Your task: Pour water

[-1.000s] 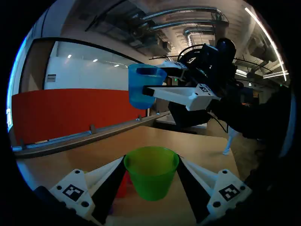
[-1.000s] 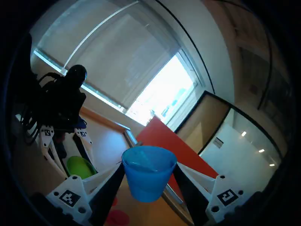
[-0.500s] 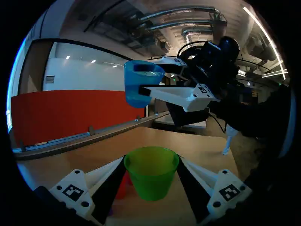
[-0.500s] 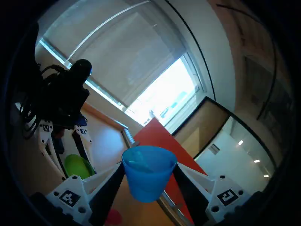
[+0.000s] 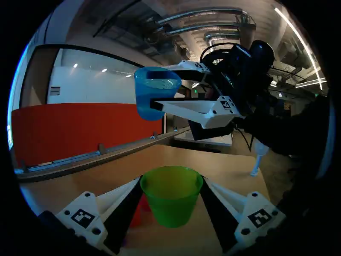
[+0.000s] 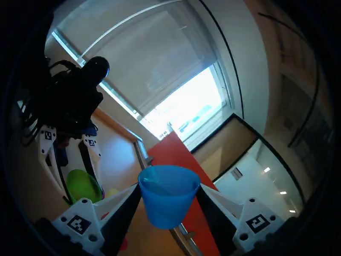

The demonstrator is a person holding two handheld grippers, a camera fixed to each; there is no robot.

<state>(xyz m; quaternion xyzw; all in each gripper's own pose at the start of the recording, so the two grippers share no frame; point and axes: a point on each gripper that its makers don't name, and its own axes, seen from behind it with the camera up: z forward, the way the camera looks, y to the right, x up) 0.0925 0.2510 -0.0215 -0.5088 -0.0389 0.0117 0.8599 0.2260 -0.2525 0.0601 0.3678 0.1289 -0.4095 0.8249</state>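
Note:
My left gripper (image 5: 171, 200) is shut on an upright green cup (image 5: 171, 194) just above the wooden table (image 5: 221, 168). Higher up and a little to the left hangs a blue cup (image 5: 154, 91), held by my right gripper (image 5: 160, 91) that reaches in from the right. In the right gripper view the blue cup (image 6: 169, 200) sits between the shut fingers of my right gripper (image 6: 169, 202), tilted, with water inside. The green cup (image 6: 83, 185) and my left gripper (image 6: 72, 170) lie at the lower left there.
A red panel (image 5: 76, 128) with a rail along the table's far edge stands behind. Small red items (image 5: 138, 211) rest on the table below the green cup. A bright window (image 6: 187, 111) and blind are in the right gripper view.
The blue cup has risen and shifted left over the green cup, and the right gripper has rolled further. The left gripper and green cup have stayed still.

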